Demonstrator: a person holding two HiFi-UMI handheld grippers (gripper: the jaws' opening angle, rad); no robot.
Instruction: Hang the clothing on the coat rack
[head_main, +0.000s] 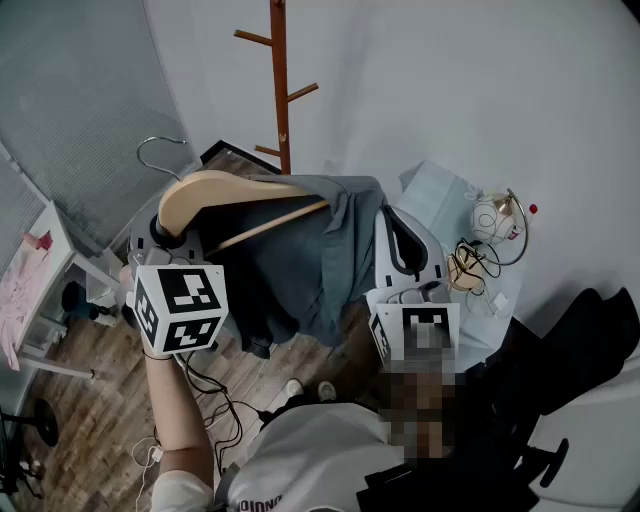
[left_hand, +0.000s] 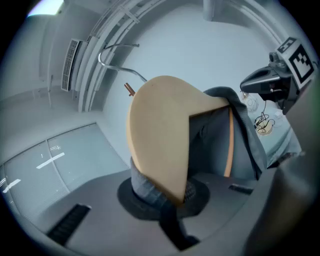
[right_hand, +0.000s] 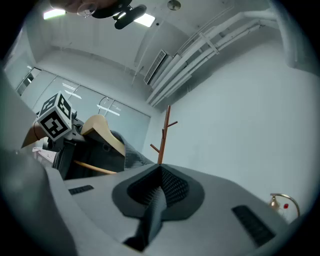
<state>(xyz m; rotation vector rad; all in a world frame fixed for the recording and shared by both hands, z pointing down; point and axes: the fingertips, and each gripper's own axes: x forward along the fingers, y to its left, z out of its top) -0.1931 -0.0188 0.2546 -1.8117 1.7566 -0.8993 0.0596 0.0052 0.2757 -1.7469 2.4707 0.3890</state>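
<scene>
A wooden hanger (head_main: 235, 190) with a metal hook (head_main: 160, 150) carries a grey garment (head_main: 300, 260) that hangs down in front of me. My left gripper (head_main: 170, 232) is shut on the hanger's left end (left_hand: 160, 135), where some grey cloth is also caught between the pads (left_hand: 167, 192). The right gripper (head_main: 395, 228) is raised beside the garment's right edge. Its jaws (right_hand: 160, 185) are shut with nothing in them. A brown coat rack (head_main: 280, 90) with bare pegs stands against the white wall behind the hanger, and the right gripper view shows the coat rack (right_hand: 164, 135) straight ahead.
A small white table (head_main: 40, 270) with a pink item stands at the left. At the right, a table with pale cloth (head_main: 440, 190) holds cables and a round metal object. Dark clothing (head_main: 570, 350) lies at lower right. Cables (head_main: 215, 410) trail over the wooden floor.
</scene>
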